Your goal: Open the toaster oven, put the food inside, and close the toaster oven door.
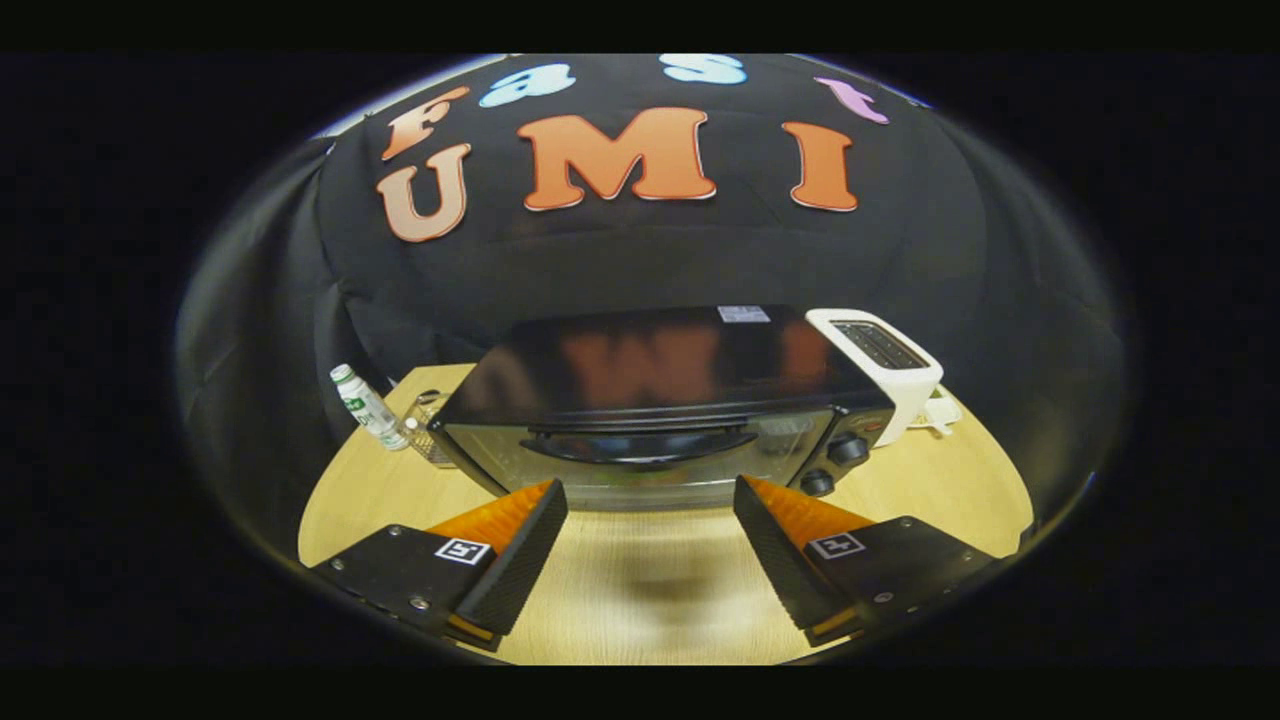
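Black cloth is hung behind a pale wooden counter [930,480]. At the middle of the counter a black oven [660,400] is set, with its glass door [640,460] shut and a curved handle [640,445] seen across the upper part of the door. Two knobs [835,465] are placed to the right of the door. A white toaster [885,365] is stood just beside the oven's right rear corner. A small bottle [368,407] is seen tilted to the left of the oven, beside a wire rack [430,430]. The gripper [650,520] is held just ahead of the door, with its fingers [520,555] spread wide and nothing held between them.
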Demonstrator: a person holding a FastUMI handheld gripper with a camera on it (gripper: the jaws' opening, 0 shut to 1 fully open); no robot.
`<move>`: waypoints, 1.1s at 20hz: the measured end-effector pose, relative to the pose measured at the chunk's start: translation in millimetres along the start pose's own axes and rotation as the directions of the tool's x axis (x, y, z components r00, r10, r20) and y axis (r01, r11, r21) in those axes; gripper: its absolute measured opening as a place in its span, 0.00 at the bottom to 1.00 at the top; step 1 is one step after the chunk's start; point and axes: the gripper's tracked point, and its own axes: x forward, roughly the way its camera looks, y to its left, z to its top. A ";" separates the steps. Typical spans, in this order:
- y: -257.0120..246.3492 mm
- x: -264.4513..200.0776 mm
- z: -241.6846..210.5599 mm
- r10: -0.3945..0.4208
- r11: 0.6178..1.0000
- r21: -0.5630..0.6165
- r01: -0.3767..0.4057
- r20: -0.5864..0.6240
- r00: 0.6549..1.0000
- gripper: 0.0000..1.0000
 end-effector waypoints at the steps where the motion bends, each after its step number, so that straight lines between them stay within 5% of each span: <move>1: -3.9 -5.4 8.4 -0.002 1.000 0.001 0.002 0.023 1.000 0.99; 12: -64.1 -110.5 150.2 -0.066 0.998 0.006 0.067 0.307 0.949 0.99; 22: -137.3 -198.0 194.7 -0.123 0.990 -0.009 0.143 0.455 0.882 0.99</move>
